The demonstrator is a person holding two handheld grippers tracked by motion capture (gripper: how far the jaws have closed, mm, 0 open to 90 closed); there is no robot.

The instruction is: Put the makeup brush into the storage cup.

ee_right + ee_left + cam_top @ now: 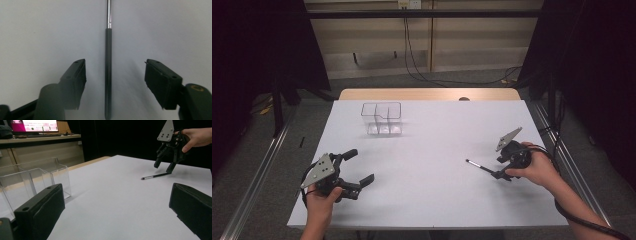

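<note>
I set my right tongs (113, 85) astride the pen (108, 75) so it lies lengthwise between the jaws, which stand apart and touch neither side. That hand tips down toward the table (427, 175). My left tongs (357, 170) rest level and wide open, well aside, near the clear box (382, 119).

A matt white bench (427, 170) is seen, edged in pale wood. The pen (108, 75) is shown with a dull black barrel and glossy metal tip. Clear, glossy plastic forms the organiser box (382, 119). Claw pads (160, 82) look matt black.
</note>
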